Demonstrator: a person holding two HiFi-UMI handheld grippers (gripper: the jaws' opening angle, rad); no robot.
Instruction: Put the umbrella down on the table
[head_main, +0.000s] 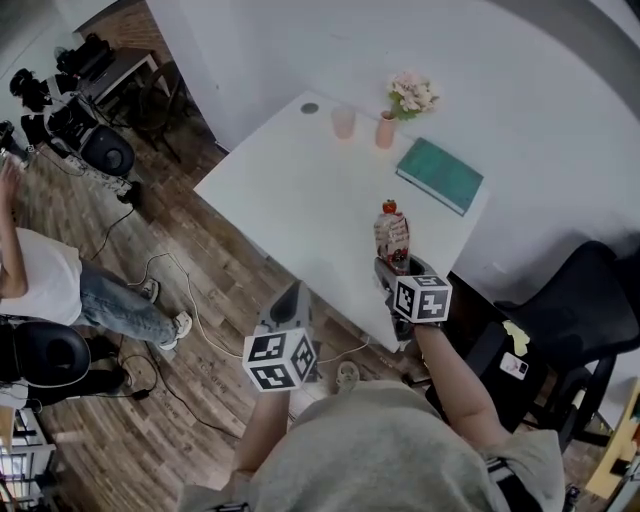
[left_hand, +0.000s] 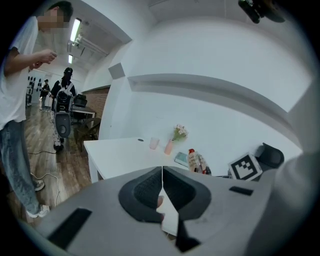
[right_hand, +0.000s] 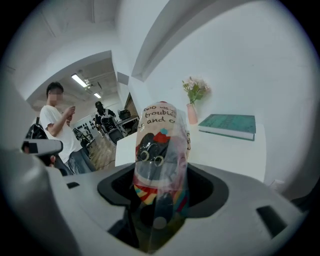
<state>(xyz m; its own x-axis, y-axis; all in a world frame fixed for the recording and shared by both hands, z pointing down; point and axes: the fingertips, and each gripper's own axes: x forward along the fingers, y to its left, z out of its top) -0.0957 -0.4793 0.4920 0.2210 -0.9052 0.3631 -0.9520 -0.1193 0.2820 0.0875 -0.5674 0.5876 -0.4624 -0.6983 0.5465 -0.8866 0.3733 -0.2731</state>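
Gripping: the right gripper (head_main: 393, 268) has its jaws clamped on the umbrella (right_hand: 161, 150), low on its printed sleeve.
Umbrella: folded, standing up out of the jaws, over the near edge of the table (head_main: 290, 190); whether it touches the top cannot be told.
Left gripper (left_hand: 162, 189): jaws together with nothing between them, held off the table's near-left side, over the wood floor (head_main: 200, 400).
Table: a book (head_main: 440, 175), a vase (head_main: 386, 130) of flowers and a cup (head_main: 343, 122) sit toward the far side.
Room: a person (head_main: 40, 280) stands at the left.
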